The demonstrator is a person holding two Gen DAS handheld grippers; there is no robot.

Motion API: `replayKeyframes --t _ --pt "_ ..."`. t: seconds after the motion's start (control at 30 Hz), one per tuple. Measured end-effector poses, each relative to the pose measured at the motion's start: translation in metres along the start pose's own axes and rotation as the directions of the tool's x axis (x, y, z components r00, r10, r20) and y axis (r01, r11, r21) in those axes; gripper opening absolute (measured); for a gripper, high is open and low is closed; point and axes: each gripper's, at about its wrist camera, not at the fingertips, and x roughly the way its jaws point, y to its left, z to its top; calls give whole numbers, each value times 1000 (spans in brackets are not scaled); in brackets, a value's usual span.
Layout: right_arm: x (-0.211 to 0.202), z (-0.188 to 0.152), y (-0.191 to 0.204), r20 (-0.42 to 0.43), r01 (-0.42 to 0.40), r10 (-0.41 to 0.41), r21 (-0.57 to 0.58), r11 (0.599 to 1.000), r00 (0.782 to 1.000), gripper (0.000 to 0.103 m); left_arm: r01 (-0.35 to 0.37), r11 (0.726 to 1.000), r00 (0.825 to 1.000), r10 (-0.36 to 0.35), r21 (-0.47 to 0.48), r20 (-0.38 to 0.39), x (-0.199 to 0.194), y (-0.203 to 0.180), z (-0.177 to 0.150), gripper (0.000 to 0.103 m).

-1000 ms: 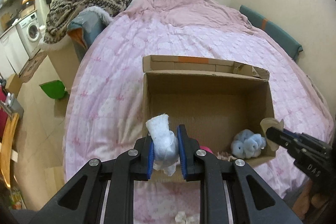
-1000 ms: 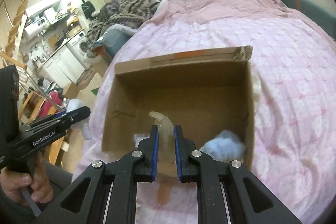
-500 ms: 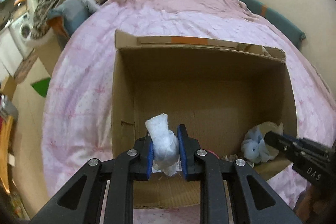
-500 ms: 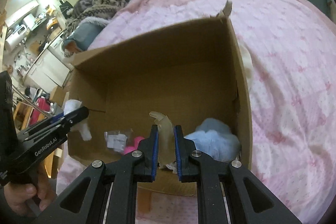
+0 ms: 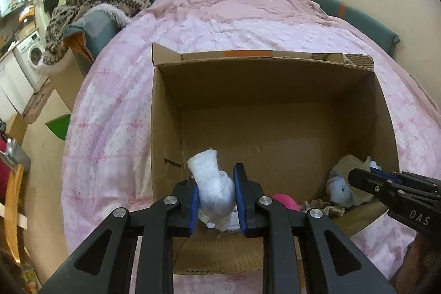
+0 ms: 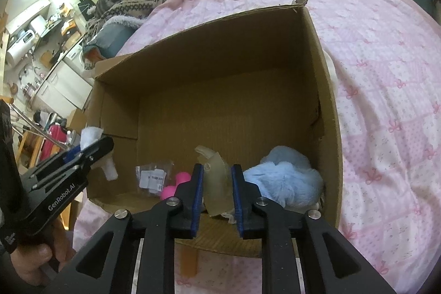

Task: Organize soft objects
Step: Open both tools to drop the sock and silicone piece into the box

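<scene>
Inside the open cardboard box (image 5: pixel 264 112) on the pink bedspread (image 5: pixel 115 106), both grippers are held low. A white soft bundle (image 5: pixel 213 185) is pinched between the pads of the left gripper (image 5: pixel 215 196). The jaws of the right gripper (image 6: pixel 217 192) have just been opening; a beige soft piece (image 6: pixel 217 181) is seen between them, apparently no longer squeezed. A blue plush toy (image 6: pixel 286 178) and a pink item (image 6: pixel 176 185) are seen on the box floor.
</scene>
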Motion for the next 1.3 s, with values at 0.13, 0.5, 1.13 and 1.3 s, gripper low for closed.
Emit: replayKeyframes --t 0.13,0.5,1.13,1.3 --pt "-1 0 -1 3 1 -1 3 1000 1000 21 -7 1000 1000 7 -11 -14 1 3 -1 21" --pt "-8 -1 -3 36 -13 13 2 1000 999 31 -8 1000 999 8 -2 37 -14 -2 -1 45" --pt "-26 4 -6 92 -47 44 29 998 995 78 -14 999 997 17 -40 73 -27 2 1 68" --pt "-30 4 -4 98 -42 40 26 999 994 78 -11 999 997 14 -44 78 -35 4 1 68"
